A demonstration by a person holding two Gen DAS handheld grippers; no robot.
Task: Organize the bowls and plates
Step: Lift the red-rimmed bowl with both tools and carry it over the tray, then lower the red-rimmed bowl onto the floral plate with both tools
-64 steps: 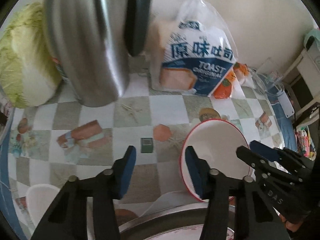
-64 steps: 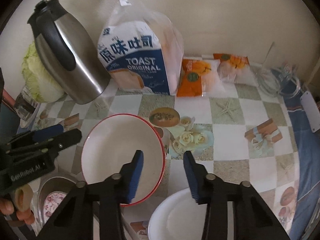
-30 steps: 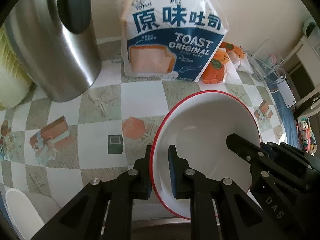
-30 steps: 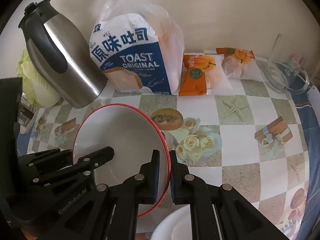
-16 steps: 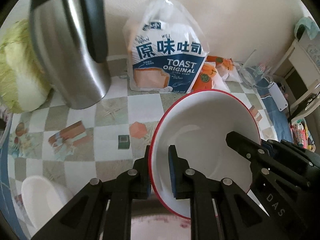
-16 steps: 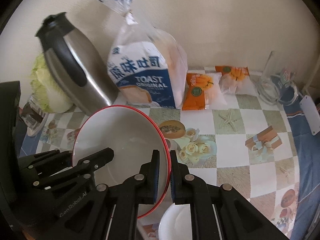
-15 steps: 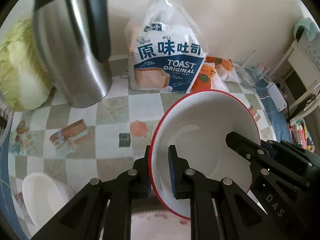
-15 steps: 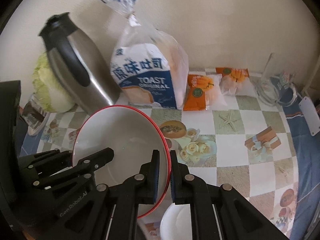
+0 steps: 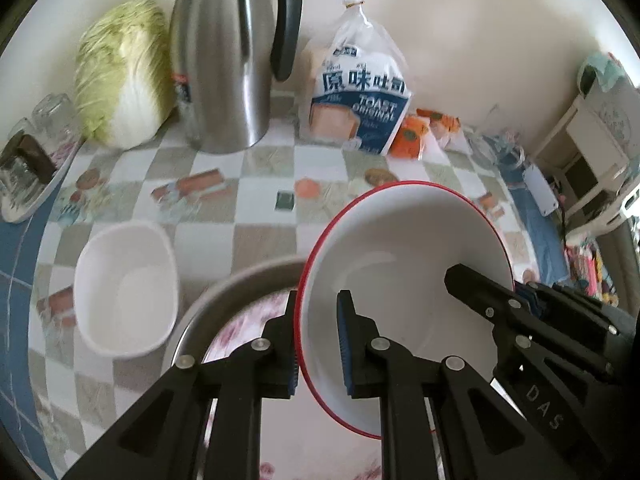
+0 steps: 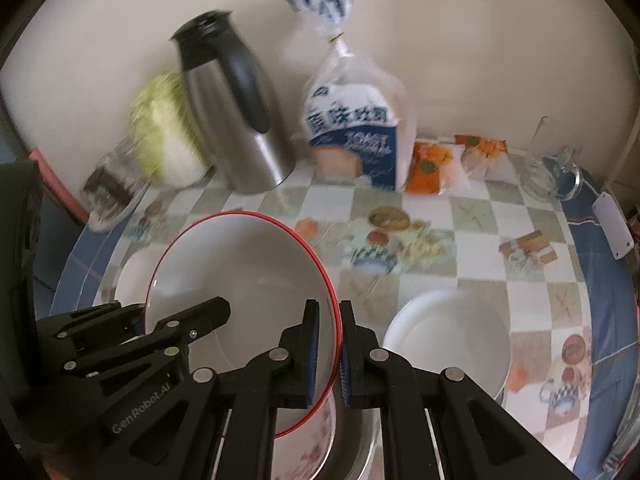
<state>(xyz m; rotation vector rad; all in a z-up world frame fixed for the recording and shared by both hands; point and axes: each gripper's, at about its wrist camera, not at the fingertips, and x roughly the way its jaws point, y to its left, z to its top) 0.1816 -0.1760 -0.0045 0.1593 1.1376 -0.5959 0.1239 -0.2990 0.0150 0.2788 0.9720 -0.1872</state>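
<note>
The red-rimmed bowl [image 9: 404, 264] is higher over the bench [image 9: 248, 200] than it was a moment ago, and more of the bench shows now: the whole steel jug [image 9: 228, 60], the cabbage [image 9: 120, 72] and the toast bag [image 9: 360, 96] have come into sight, and they look smaller and farther off. The left gripper [image 9: 318, 344] has its jaws closed on the bowl's left rim, and the right gripper [image 10: 326, 354] has its jaws closed on the right rim, the same grip as before. The bowl is tipped, with its open side facing up and toward the steel jug, and it is empty and white inside. Right under it sits a round metal basin [image 9: 240, 280] with a flowery dish [image 9: 248, 328] in it. A white bowl [image 9: 128, 284] stands on the bench left of the basin, well in front of the steel jug, and it is empty. Another white bowl [image 10: 448, 344] stands on the basin's other side, also empty. Glass cups [image 9: 36, 136] sit on a tray left of the cabbage, near the bench's blue edge [image 9: 24, 264]. Orange snack packs [image 10: 432, 164] lie right of the toast bag, far from the steel jug. Between the steel jug and the basin, the checked cloth is bare.
</note>
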